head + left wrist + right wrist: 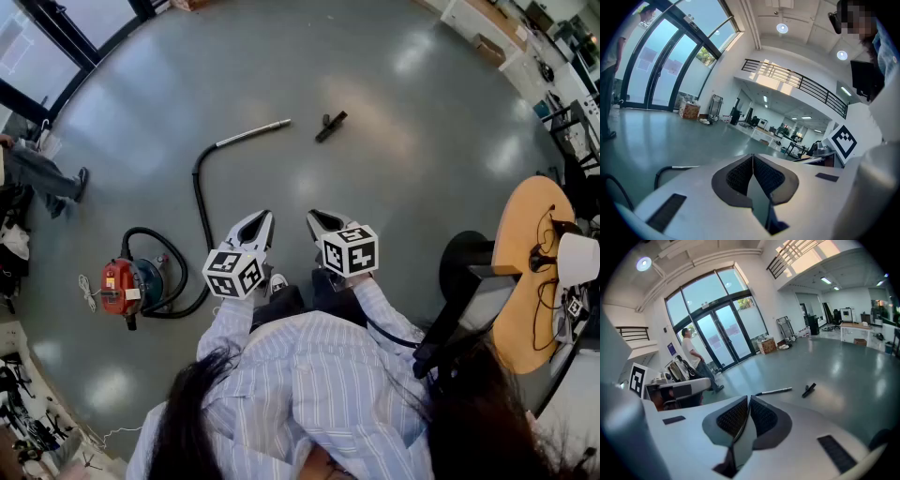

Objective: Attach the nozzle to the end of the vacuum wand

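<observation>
- The left claw (263, 218) is pressed together with nothing between its jaws. It is held out in front of the person, tilted slightly down.
- The right claw (315, 217) is just beside it, also pressed together and holding nothing. It points more steeply at the floor (394, 206).
- The nozzle (330, 126), a short black piece, lies on the floor ahead of the right claw, well apart from it and touched by neither claw.
- The wand (255, 132), a silver tube, lies on the floor ahead of the left claw. Its free end points toward the nozzle, with a gap between the two.
- The hose (199, 192) runs black from the wand's other end, back past the left claw's outer side to the vacuum (126, 286).
- The vacuum is red and sits on the floor left of the left claw, level with the person's arm.
- A round wooden counter (517, 281) stands right of the right claw, with cables on it.
- A second person (692, 357) stands by the glass doors (717, 336), far beyond the wand.
</observation>
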The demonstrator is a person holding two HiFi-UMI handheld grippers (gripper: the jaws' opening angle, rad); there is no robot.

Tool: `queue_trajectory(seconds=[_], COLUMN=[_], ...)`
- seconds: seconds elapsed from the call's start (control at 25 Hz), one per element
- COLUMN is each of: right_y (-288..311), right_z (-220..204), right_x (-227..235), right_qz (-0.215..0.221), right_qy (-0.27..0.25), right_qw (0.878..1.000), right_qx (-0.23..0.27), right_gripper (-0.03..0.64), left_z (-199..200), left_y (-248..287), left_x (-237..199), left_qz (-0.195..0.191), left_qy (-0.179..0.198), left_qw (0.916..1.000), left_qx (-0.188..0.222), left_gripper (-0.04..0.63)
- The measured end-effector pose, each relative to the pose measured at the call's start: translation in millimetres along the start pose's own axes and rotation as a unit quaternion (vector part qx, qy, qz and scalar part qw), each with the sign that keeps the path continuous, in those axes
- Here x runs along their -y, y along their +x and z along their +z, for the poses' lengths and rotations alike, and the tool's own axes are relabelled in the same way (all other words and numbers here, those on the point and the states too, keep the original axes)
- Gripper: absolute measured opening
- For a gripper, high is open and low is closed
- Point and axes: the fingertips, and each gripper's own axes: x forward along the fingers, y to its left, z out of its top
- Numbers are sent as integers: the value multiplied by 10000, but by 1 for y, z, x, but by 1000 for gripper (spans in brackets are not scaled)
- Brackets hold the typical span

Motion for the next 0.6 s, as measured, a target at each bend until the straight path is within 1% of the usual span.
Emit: queue_trajectory(seconds=[0.32, 0.48, 0.6], right_y=[-13, -16, -19], right_z=[2, 0, 3], right_x=[4, 6, 11], right_qz=[-164, -174, -180], right_qy=[44, -20, -46], right_qw=[9998, 9998, 9996], right_qx=[98, 91, 225], right_gripper=[28, 28, 28], left_z=[2, 1, 1], left_y=[-3, -3, 1], left_x=[15, 17, 21], left_qz=[-118, -99, -92], left_qy=[69, 87, 84], left_qw=[9999, 9999, 9999], left_qx=[63, 48, 64], left_gripper=[6, 6, 6])
